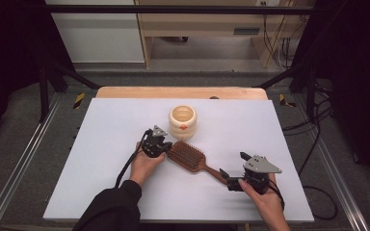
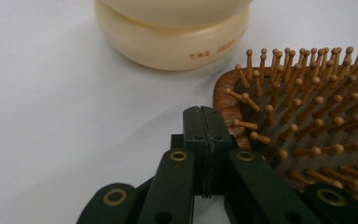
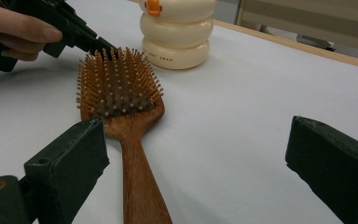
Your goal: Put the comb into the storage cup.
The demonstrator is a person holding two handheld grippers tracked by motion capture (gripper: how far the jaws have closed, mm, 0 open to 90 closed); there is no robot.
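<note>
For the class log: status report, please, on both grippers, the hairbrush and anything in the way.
Left gripper shut, tips at brush head. Right gripper open by the handle, nothing gripped. Hairbrush flat, bristles up. Cream holder just beyond it.

The high view is looking down from above; both gripper views are peering close along the table, sharing the hairbrush (image 3: 121,93).
</note>
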